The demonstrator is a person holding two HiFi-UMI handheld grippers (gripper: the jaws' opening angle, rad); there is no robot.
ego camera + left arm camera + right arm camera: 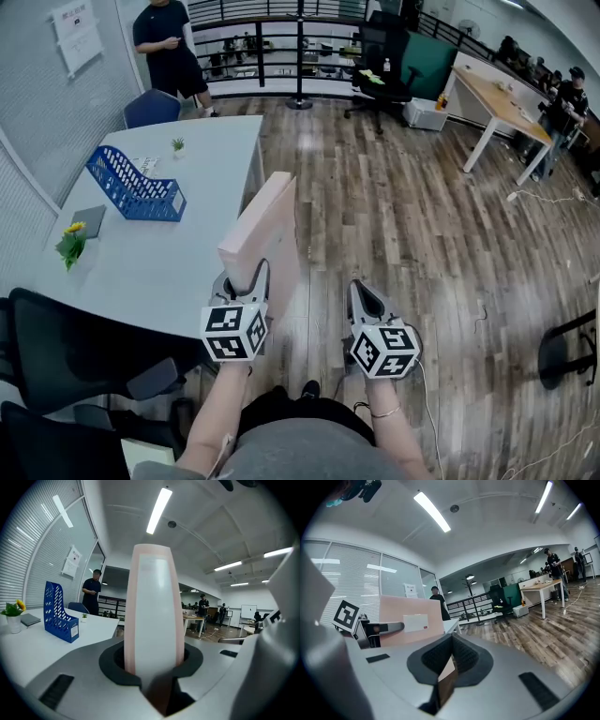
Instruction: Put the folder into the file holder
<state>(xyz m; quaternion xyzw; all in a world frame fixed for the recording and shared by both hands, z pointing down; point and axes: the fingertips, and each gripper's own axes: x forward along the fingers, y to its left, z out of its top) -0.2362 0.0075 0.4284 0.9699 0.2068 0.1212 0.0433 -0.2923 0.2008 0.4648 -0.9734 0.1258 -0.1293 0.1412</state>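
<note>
A pink folder (267,234) stands on edge, held up off the floor beside the table's right edge. My left gripper (246,281) is shut on its lower end. In the left gripper view the folder (154,611) rises straight out from between the jaws. The blue file holder (136,187) stands on the white table (178,262) to the far left, well away from the folder, and it shows again in the left gripper view (60,616). My right gripper (367,300) hangs to the folder's right, shut and holding nothing. The right gripper view shows the folder's broad side (410,620).
On the table are a yellow-flowered plant (70,244), a dark notebook (89,220) and a small potted plant (177,144). A black chair (66,356) stands at the near left, a blue chair (152,108) at the far end. A person (169,47) stands beyond. Wooden floor lies to the right.
</note>
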